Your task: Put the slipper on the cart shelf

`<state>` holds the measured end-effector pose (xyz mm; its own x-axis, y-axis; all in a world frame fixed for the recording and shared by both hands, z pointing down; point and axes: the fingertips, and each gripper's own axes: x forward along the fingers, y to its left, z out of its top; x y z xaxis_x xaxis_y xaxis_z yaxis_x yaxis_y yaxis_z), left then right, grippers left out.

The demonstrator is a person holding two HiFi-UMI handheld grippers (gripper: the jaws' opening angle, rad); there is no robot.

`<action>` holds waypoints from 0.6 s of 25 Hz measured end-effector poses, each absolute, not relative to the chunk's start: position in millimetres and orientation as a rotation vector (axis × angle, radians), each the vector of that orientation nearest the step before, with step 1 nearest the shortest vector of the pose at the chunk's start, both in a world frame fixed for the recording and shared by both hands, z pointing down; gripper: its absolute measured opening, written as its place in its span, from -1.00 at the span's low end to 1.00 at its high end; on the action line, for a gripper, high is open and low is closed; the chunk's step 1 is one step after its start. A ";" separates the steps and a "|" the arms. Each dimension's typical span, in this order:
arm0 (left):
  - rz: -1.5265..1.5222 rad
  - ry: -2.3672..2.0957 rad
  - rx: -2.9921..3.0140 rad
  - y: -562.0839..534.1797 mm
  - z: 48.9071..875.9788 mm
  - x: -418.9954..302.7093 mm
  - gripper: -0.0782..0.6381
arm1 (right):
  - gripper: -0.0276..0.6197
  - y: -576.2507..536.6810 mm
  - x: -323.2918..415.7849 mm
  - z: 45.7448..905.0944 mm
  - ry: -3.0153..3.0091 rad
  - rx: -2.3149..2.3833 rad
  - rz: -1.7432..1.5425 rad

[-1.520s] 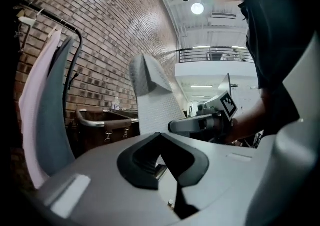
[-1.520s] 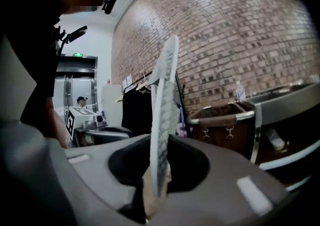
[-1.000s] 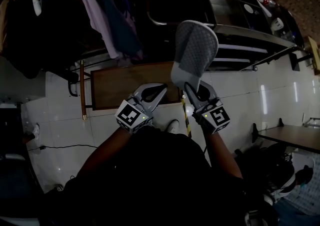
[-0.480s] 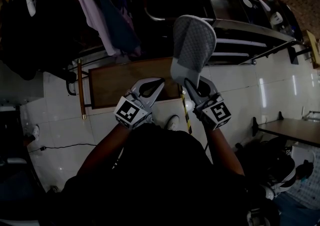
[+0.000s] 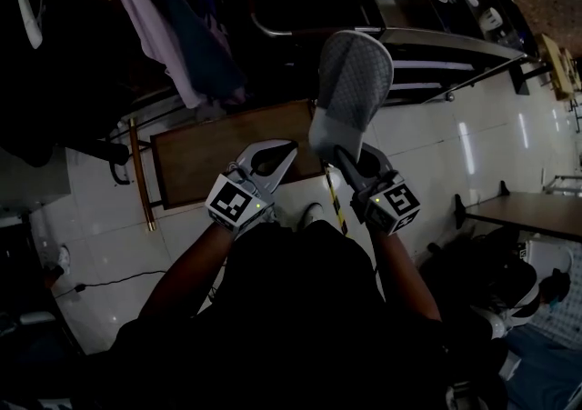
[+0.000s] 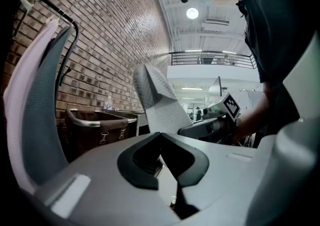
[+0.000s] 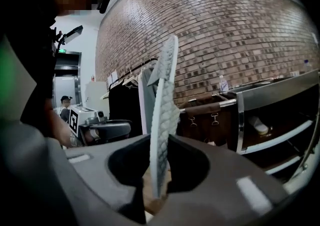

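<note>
- The grey slipper (image 5: pixel 351 85) stands on end in the air, its lower end pinched between the jaws of the right gripper (image 5: pixel 350 161).
- The cart (image 5: pixel 436 58) with its steel shelves lies just beyond; the slipper is not on it.
- The left gripper (image 5: pixel 270 161) sits just beside, jaws pressed together, empty.
- Hanging clothes (image 5: pixel 173 26) fill the left.

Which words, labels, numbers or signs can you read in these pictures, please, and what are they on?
No text can be read.
Marker cube on the left gripper, and the right gripper's: square patterns, no letters.
Bottle label: too small.
Green sign: blurred.
</note>
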<state>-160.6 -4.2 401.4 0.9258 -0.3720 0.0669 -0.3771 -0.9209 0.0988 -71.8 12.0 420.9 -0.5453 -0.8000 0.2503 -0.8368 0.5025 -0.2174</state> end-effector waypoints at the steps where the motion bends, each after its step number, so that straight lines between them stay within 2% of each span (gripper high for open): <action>1: 0.067 -0.556 2.978 -4.6 401.7 -158.0 -0.78 | -0.71 13.2 -69.7 422.4 -2.612 1.452 0.494; 7: 0.094 -0.464 3.026 -4.2 405.2 -135.6 -0.78 | -0.71 25.7 -52.1 432.1 -2.582 1.521 0.621; 15: 0.132 -0.434 3.065 12.2 399.3 -65.6 -0.78 | -0.71 32.5 16.8 446.9 -2.616 1.532 0.696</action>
<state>-65.6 12.2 399.3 0.9571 -0.2754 0.0902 -0.2791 -0.9598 0.0304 16.8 32.5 446.9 -0.5144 -0.8213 0.2467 -0.8353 0.4147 -0.3611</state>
